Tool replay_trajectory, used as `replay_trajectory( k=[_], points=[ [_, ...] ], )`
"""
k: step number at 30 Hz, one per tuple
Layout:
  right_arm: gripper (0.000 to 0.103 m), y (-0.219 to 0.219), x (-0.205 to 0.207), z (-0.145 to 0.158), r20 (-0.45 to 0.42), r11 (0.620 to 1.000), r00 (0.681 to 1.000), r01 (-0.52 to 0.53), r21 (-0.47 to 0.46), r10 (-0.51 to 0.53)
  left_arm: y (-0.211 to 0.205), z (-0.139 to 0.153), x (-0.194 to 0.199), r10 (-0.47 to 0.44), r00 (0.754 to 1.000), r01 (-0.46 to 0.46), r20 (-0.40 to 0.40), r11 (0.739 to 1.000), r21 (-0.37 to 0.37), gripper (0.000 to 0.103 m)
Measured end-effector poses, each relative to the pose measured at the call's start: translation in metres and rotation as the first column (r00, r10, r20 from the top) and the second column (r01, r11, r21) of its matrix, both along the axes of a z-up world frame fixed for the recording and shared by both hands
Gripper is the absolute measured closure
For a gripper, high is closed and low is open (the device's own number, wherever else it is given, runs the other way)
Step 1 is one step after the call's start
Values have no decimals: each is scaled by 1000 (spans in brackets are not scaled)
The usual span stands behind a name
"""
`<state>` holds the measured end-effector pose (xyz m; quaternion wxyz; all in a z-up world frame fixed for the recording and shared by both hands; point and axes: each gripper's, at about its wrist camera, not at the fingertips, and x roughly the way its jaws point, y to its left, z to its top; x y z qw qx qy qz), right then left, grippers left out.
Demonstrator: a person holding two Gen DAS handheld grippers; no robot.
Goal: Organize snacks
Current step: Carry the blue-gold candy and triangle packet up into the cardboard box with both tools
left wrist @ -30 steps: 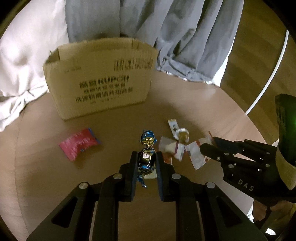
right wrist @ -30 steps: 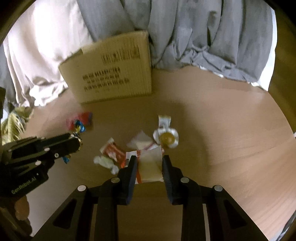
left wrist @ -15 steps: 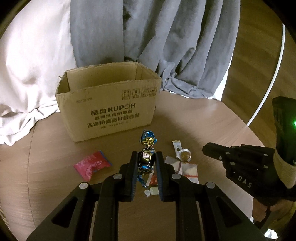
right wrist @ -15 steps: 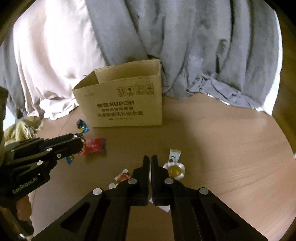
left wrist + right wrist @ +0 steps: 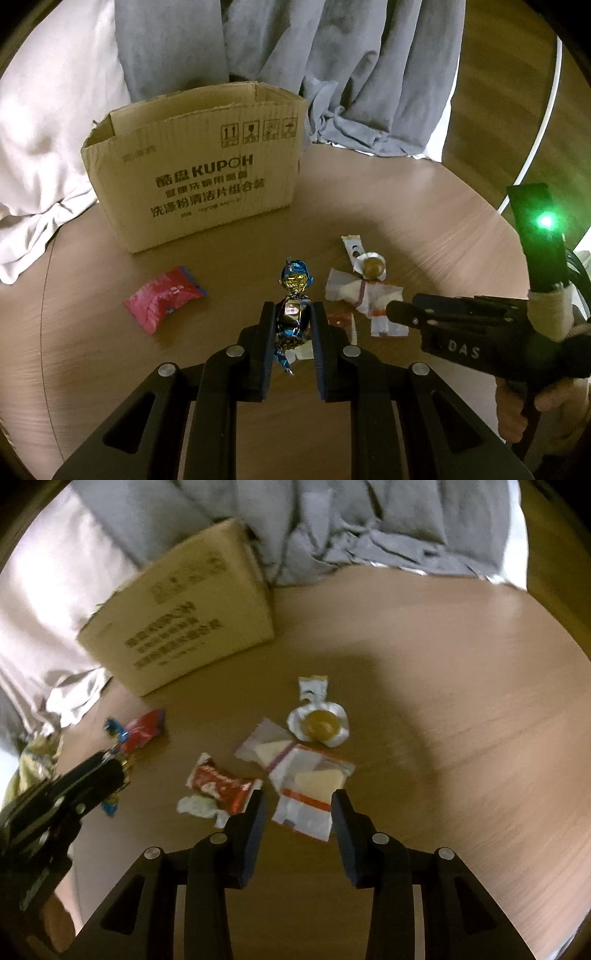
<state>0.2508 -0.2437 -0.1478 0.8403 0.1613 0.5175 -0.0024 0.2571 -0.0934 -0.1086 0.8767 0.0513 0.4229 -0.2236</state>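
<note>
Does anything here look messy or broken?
Yes. The snacks lie scattered on the table, none visibly in the box. The box's top edge is torn at its left corner. Beside the red packet lies a crumpled white wrapper.

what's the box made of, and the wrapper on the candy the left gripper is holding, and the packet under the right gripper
Cardboard box: brown corrugated cardboard, matte; fluting shows along its torn top edge.
Candy in the left gripper: looks like metallic foil, gold and blue, creased, with mirror-like glints.
Clear packet below the open right gripper: seemingly thin transparent plastic film; a pale wedge shows through it.
</note>
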Motion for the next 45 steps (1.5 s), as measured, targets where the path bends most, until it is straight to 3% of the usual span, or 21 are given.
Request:
replay_trajectory(
  k=[7,14,17,21,26,31,39,45],
  points=[
    [65,4,16,-14,-29,999,999,35,-27,-35,7,-7,4,16,1000,-16,-17,1000,-8,84],
    [65,13,20,-14,-29,990,1000,-1,-141,-3,12,-14,6,33,999,-34,-32,999,-3,84],
    [52,12,20,-14,-27,987,1000,1,-158,-5,12,-16,7,34,999,-35,-39,999,-4,84],
    [51,10,22,-19,-42,989,999,3,-148,-10,12,-17,7,32,999,-32,-40,999,-1,84],
    [52,10,21,-22,-25,987,1000,0,-163,-4,12,-17,6,33,999,-33,-41,999,2,84],
    [68,8,16,-19,-20,987,1000,7,-162,-10,12,-16,6,29,999,-29,-46,1000,-4,84],
    [69,6,5,2,32,990,999,15,-143,-11,13,-5,4,26,999,-28,-35,999,-34,84],
    [70,11,3,33,118,993,993,-7,-121,22,16,16,4,32,999,-31,3,998,-63,84]
  ],
)
